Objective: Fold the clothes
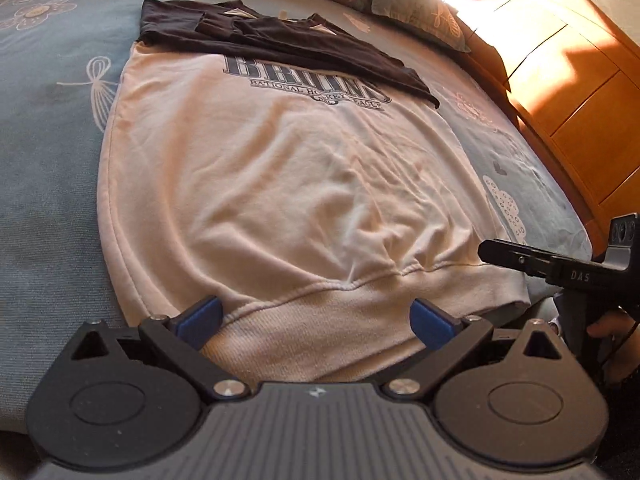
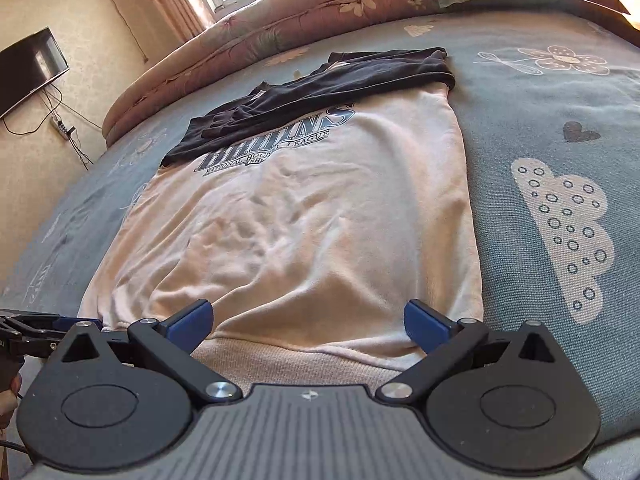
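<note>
The white sweatshirt (image 1: 288,184) lies flat on the blue patterned bedspread (image 1: 44,168), dark sleeves (image 1: 280,40) folded across its chest. Left gripper (image 1: 316,322) and right gripper (image 2: 308,320) hover wide open over the hem, holding nothing. A wooden cabinet (image 1: 576,92) flanks the bed; a wall-mounted television (image 2: 30,68) hangs nearby.

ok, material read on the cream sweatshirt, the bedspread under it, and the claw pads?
Cream sweatshirt: looks like matte cotton-type fleece knit; ribbed hem band, soft creases.
Bedspread: seemingly woven or terry-like cotton, matte; grainy looped texture, pale flower and cloud motifs.
Pads of the left claw: blue, smooth, probably moulded plastic or rubber; which one I cannot tell. Arms look like black matte plastic.
</note>
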